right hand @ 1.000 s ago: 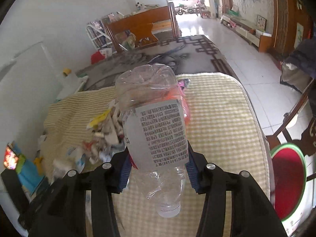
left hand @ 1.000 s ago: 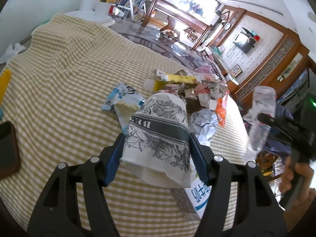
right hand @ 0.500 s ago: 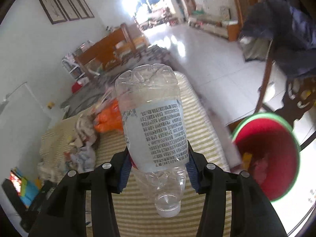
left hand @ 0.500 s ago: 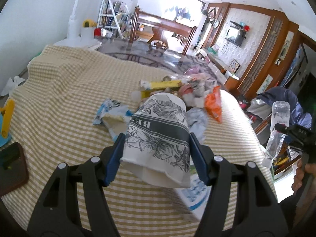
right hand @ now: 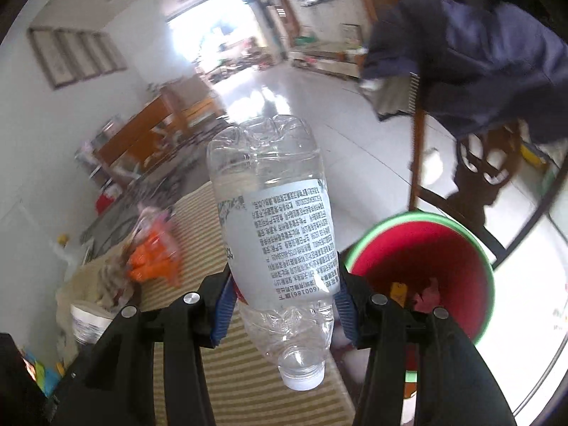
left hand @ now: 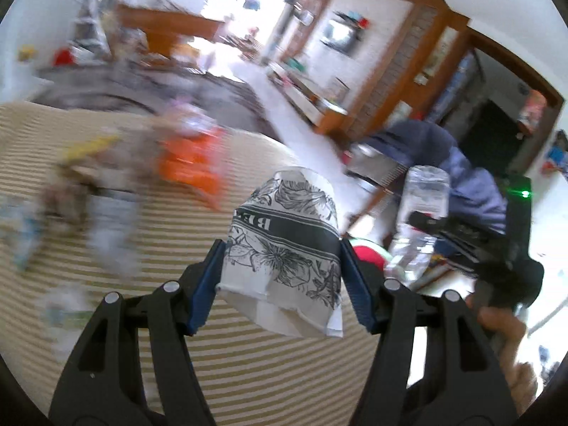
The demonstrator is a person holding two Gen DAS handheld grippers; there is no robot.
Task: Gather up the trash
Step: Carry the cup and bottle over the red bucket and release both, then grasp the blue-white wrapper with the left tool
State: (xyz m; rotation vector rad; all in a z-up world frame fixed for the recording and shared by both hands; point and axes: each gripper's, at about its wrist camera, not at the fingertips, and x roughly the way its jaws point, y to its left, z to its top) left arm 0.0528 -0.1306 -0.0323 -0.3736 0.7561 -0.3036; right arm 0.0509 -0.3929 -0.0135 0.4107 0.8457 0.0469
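Note:
My left gripper (left hand: 282, 269) is shut on a crushed paper cup (left hand: 284, 248) with a black floral print, held above the table's right edge. My right gripper (right hand: 282, 294) is shut on a clear plastic bottle (right hand: 275, 248), cap end toward the camera, bottom pointing away. The same bottle (left hand: 422, 213) and the right gripper (left hand: 426, 223) show at the right of the left wrist view, with a hand (left hand: 504, 333) below. A red bin with a green rim (right hand: 436, 266) stands on the floor beside the table, just right of the bottle; a sliver of it (left hand: 365, 252) shows behind the cup.
A striped tablecloth (left hand: 106, 319) covers the table (right hand: 198, 220). A blurred heap of trash with an orange wrapper (left hand: 191, 163) lies on it; the orange wrapper (right hand: 152, 259) also shows left of the bottle. A chair draped with a dark blue jacket (right hand: 472, 64) stands behind the bin.
Both grippers have swung right, from over the table toward its edge. The red bin has come into full view beside the bottle. The trash heap has slid left. Both grips are unchanged.

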